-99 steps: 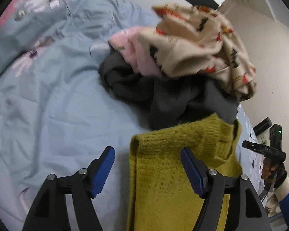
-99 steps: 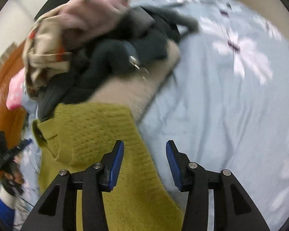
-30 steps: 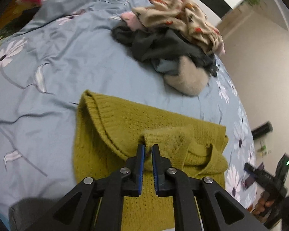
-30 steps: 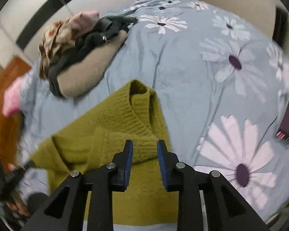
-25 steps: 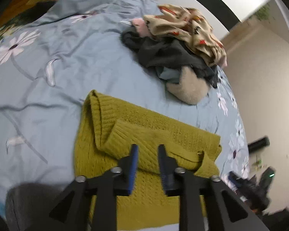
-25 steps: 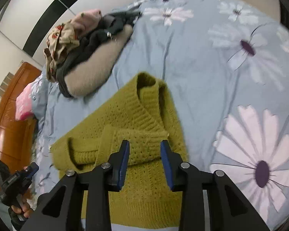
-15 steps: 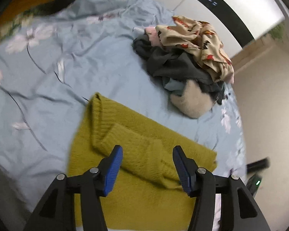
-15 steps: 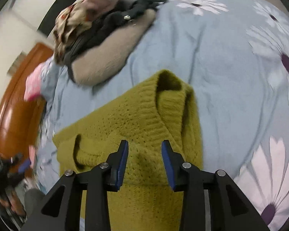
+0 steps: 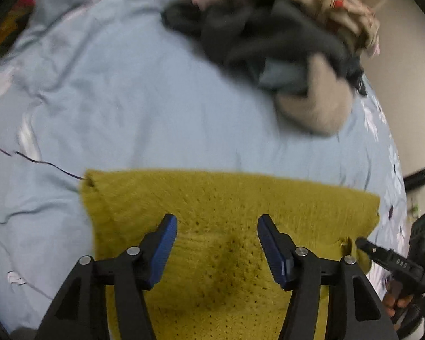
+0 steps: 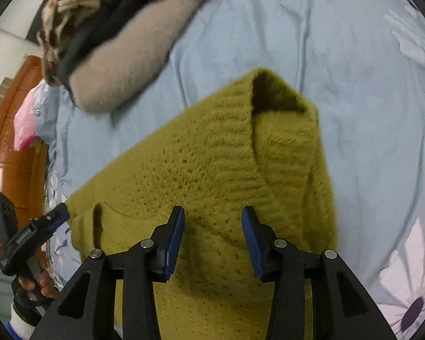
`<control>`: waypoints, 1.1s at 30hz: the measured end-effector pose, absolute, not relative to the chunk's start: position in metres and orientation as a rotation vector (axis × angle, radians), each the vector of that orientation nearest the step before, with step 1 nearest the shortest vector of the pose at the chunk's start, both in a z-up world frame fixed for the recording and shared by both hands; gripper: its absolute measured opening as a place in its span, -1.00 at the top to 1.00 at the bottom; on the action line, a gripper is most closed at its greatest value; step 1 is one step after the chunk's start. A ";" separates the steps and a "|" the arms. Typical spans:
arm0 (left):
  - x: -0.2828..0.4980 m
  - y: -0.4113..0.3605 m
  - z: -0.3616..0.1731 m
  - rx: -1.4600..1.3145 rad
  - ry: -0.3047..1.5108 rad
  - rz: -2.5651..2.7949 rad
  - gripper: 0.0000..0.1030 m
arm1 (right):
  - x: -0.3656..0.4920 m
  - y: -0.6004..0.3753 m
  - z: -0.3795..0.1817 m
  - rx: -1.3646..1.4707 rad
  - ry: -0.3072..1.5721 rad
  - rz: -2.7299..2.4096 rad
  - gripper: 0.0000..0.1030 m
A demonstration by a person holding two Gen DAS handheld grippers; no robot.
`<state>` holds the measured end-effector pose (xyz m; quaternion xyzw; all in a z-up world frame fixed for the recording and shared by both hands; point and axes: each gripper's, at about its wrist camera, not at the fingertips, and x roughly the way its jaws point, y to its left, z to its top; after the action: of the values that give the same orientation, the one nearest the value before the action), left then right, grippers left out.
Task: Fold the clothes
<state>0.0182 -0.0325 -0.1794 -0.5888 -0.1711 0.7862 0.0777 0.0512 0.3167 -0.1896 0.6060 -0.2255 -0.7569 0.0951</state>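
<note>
Both grippers have let go: a second ago each pinched a sleeve of the mustard sweater (image 9: 226,226), and now the left gripper (image 9: 216,246) and right gripper (image 10: 212,235) hang spread and empty above it. The sleeves look tucked in, so I judge the next fold is across the body. The sweater fills the lower centre of both views, a chunky open knit, soft and fuzzy, its ribbed collar (image 10: 280,104) standing open (a dark hollow). Beyond, the wrinkled pale-blue floral sheet (image 9: 121,99); at upper right of the left view, the unfolded pile (image 9: 283,36), with a fluffy beige piece (image 9: 317,107) nearest.
</note>
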 end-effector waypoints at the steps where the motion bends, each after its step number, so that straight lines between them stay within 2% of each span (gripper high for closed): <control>1: 0.018 -0.033 -0.185 -1.776 -0.542 2.304 -0.23 | 0.054 0.317 -0.190 1.792 -0.693 -2.231 0.16; 6: 0.048 -0.043 -0.189 -1.693 -0.718 2.142 -0.23 | 0.096 0.316 -0.181 1.702 -0.737 -2.122 0.16; 10: 0.083 -0.053 -0.187 -1.688 -0.738 2.211 -0.23 | 0.132 0.316 -0.184 1.704 -0.726 -2.130 0.16; 13: 0.104 -0.070 -0.185 -1.672 -0.948 2.262 -0.23 | 0.147 0.321 -0.182 1.700 -0.745 -2.186 0.16; 18: 0.105 -0.096 -0.179 -1.676 -1.220 2.366 -0.23 | 0.167 0.348 -0.170 1.651 -0.944 -2.307 0.16; 19: 0.101 -0.098 -0.175 -1.672 -1.211 2.395 -0.24 | 0.170 0.354 -0.168 1.645 -0.992 -2.341 0.16; 23: 0.075 -0.095 -0.175 -1.674 -0.971 2.531 -0.24 | 0.179 0.377 -0.177 1.670 -1.268 -2.370 0.16; 27: 0.061 -0.096 -0.193 -1.700 -0.917 2.435 -0.24 | 0.182 0.383 -0.201 1.704 -1.574 -2.246 0.16; 33: 0.070 -0.092 -0.191 -1.610 -0.908 2.337 -0.20 | 0.173 0.361 -0.223 1.721 -1.693 -2.161 0.17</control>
<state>0.0699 -0.0916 -0.1911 -0.5387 -0.3038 0.7817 0.0808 0.1731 0.3611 -0.2229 0.5305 -0.5219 -0.6661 -0.0492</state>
